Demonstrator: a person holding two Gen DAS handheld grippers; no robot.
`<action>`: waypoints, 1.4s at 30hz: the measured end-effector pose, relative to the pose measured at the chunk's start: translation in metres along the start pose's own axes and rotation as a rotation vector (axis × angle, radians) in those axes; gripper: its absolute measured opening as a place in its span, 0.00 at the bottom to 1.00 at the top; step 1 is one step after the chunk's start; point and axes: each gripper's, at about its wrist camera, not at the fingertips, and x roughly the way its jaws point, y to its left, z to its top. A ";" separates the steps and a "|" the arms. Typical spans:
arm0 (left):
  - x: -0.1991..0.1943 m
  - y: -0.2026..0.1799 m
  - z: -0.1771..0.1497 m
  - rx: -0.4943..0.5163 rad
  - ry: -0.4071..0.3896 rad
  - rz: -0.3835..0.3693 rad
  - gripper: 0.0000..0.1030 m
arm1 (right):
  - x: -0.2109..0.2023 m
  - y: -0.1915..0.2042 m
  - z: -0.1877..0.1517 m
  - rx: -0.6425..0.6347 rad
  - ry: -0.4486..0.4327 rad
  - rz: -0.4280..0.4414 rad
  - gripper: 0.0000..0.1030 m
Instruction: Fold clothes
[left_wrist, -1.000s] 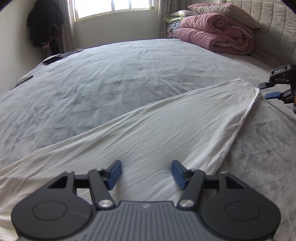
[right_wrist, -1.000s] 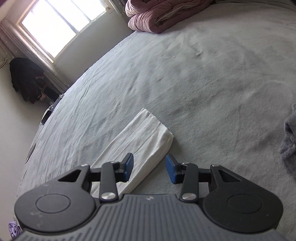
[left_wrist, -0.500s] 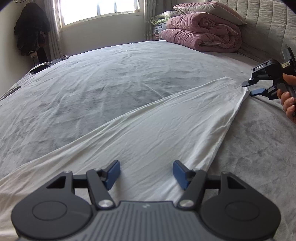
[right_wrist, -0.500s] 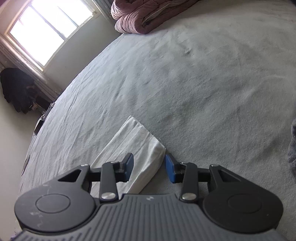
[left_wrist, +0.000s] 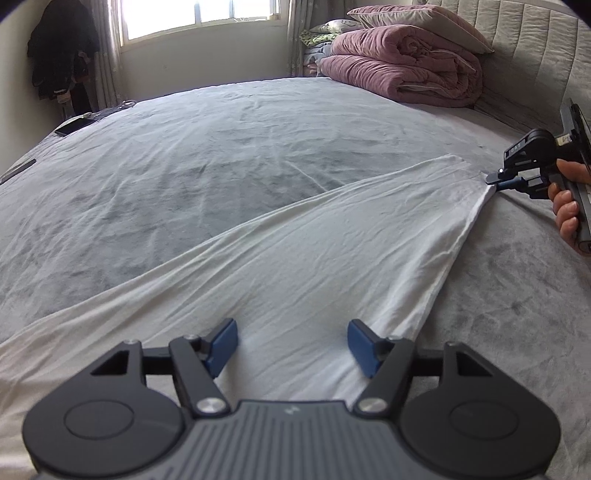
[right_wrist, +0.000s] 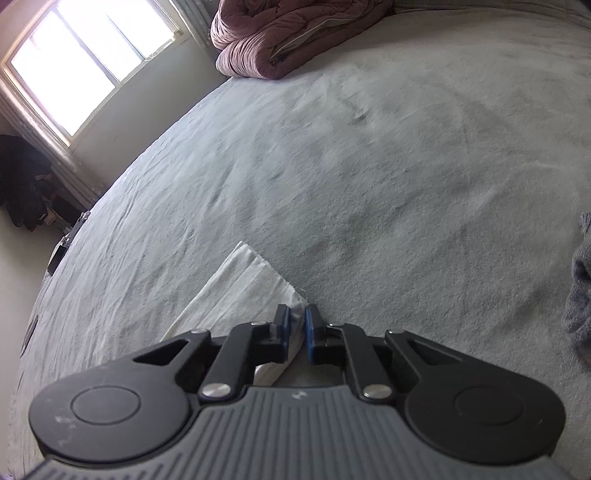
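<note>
Two tools: left tool (left_wrist: 291, 341) opening over white garment (left_wrist: 295, 266); right tool (right_wrist: 297, 325) closing, pinching its corner; grey bed (left_wrist: 184, 166), window (left_wrist: 199, 14).

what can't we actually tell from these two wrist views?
- White garment: its type and near end, cut off by the left view's bottom-left edge and hidden under the left tongs.
- Corner in the closing right tongs: how much cloth is between the pads, hidden by the pads.
- Dark flat items at the bed's far edge: too small to identify.
- Grey cloth: cut off by the right view's edge.
</note>
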 end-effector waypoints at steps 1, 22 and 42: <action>0.000 0.000 0.000 -0.001 0.001 -0.001 0.66 | -0.001 0.000 0.000 0.004 -0.005 0.008 0.06; -0.005 0.026 0.008 -0.128 0.025 -0.022 0.66 | -0.031 0.078 -0.023 -0.309 -0.146 0.108 0.05; -0.007 0.060 0.012 -0.298 0.041 -0.044 0.64 | -0.056 0.184 -0.213 -1.277 -0.125 0.220 0.05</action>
